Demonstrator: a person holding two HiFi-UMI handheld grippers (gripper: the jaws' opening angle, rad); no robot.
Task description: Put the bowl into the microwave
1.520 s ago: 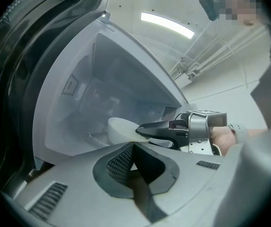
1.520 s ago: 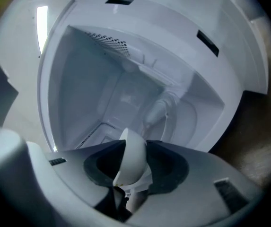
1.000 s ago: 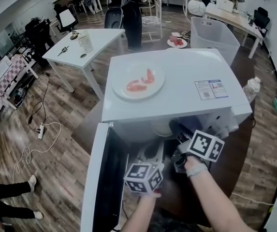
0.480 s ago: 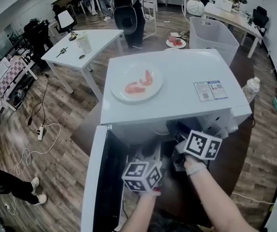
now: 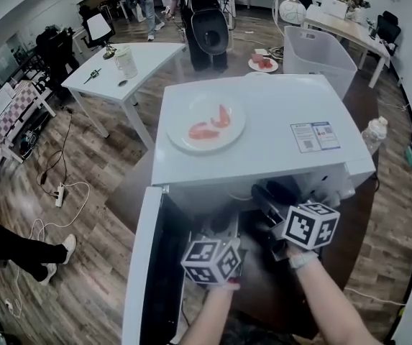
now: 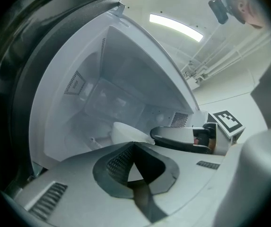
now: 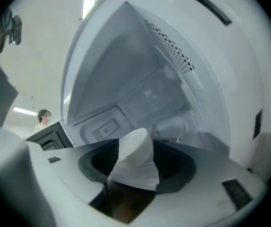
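Note:
The white bowl [image 7: 136,150] rests inside the open microwave [image 5: 263,139], on the cavity floor. My right gripper [image 7: 135,167] reaches into the cavity with the bowl between its jaws. Those jaws have just been opening and now stand wide, no longer pressing the bowl. In the left gripper view the bowl [image 6: 126,132] lies just beyond my left gripper [image 6: 134,146], whose tips meet with nothing between them. The right gripper [image 6: 185,138] shows there at the bowl's right. From the head view both grippers [image 5: 227,228] [image 5: 264,196] point into the cavity, and the bowl is hidden under the microwave's top.
The microwave door [image 5: 152,272] hangs open at the left, close beside my left gripper. A plate [image 5: 207,124] with red food sits on top of the microwave. A white table [image 5: 123,67] and a plastic bin [image 5: 317,52] stand behind; a person [image 5: 209,20] moves there.
My right gripper has rolled and its jaws have widened around the bowl. The bowl's rim no longer shows under the microwave's top. The left gripper has stayed put. A person behind has walked right.

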